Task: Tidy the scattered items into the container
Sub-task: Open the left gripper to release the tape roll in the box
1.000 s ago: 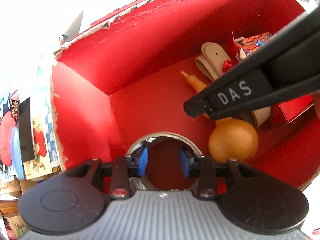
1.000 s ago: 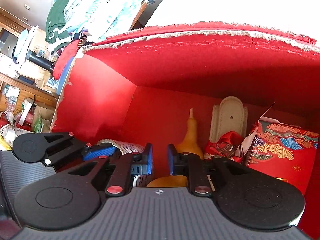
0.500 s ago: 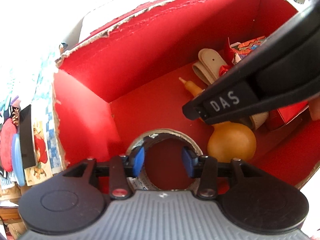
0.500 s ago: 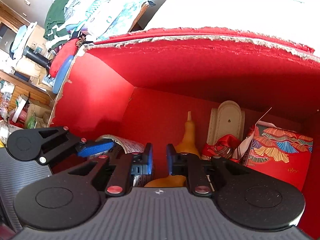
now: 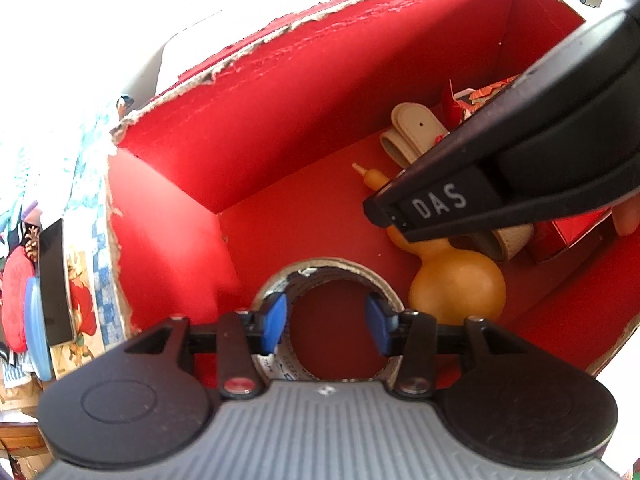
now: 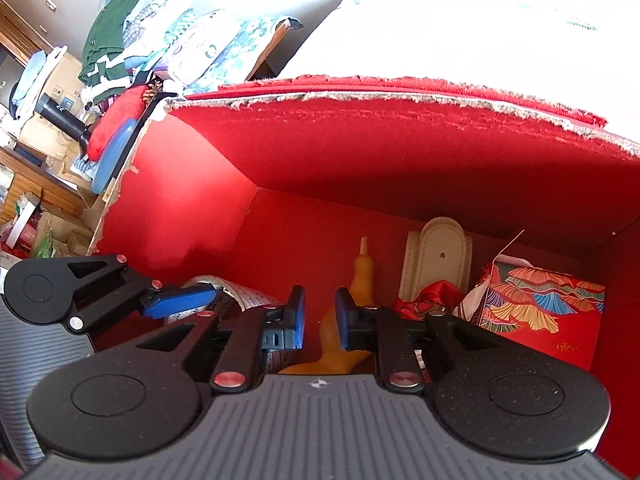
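Note:
A red cardboard box point(image 5: 280, 128) with torn rims fills both views. On its floor lies a tape roll point(image 5: 324, 266), hole up, beside an orange gourd point(image 5: 456, 284). My left gripper point(image 5: 326, 322) hovers over the roll with its blue pads spread above the ring and pressing on nothing. One of its fingers point(image 6: 180, 306) reaches over the tape roll point(image 6: 248, 296) in the right wrist view. My right gripper point(image 6: 320, 322) is opening, its jaws a narrow gap apart. Part of the gourd point(image 6: 362, 276) shows through that gap, lying below, not pinched. The right gripper's black housing point(image 5: 520, 140) covers the gourd's neck.
Deeper in the box lie a beige strap point(image 6: 440, 256), red cloth point(image 6: 428, 296) and a small patterned red carton point(image 6: 540, 304). Bare red floor lies behind the roll. Outside the box on the left are piled clothes point(image 6: 120, 40) and cluttered shelves.
The left gripper's pads have spread wider over the tape roll's hole. The right gripper's gap has grown slightly. Both hands stay where they were.

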Tool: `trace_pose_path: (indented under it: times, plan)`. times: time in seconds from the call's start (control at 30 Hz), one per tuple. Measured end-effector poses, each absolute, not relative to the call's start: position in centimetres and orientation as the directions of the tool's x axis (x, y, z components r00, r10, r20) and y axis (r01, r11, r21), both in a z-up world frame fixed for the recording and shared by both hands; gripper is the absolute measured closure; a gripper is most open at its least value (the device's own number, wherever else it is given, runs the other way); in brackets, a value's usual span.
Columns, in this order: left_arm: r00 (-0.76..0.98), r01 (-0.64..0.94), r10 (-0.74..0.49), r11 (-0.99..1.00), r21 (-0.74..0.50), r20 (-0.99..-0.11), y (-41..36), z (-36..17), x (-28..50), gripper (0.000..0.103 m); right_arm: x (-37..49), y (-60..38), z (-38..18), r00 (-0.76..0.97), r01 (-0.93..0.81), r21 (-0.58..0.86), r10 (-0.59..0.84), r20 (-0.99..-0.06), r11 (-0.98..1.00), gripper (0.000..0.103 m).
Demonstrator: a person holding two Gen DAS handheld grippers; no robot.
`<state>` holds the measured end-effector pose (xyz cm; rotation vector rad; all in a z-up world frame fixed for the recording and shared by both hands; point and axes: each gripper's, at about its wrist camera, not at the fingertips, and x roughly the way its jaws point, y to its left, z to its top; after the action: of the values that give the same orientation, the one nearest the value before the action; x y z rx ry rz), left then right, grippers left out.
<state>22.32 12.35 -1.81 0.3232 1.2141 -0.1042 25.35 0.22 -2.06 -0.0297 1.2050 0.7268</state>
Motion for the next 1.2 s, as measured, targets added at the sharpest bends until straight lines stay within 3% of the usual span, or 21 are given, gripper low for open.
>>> trace_pose_path:
  times: [0.47,0.77,1.2]
  plan:
    - [0.337,0.26,0.093,0.947,0.187,-0.937,12.5,-2.0,22.5,0.054,25.3,0.1,-2.2,0.11,-0.536,0.395,0.526,-0.843,0.746,0.079]
    - [0.331,0.249,-0.011,0.966,0.076,-0.944,13.5,-1.4,22.4,0.043,25.1,-1.7,-1.5,0.157,-0.513,0.469,0.615,-0.773,0.719,0.079]
    - [0.341,0.192,0.005,0.979,0.074,-0.94,13.2,-0.8,21.9,0.041,25.2,-2.4,-2.1,0.175,-0.448,0.469,0.589,-0.789,0.761,0.079]
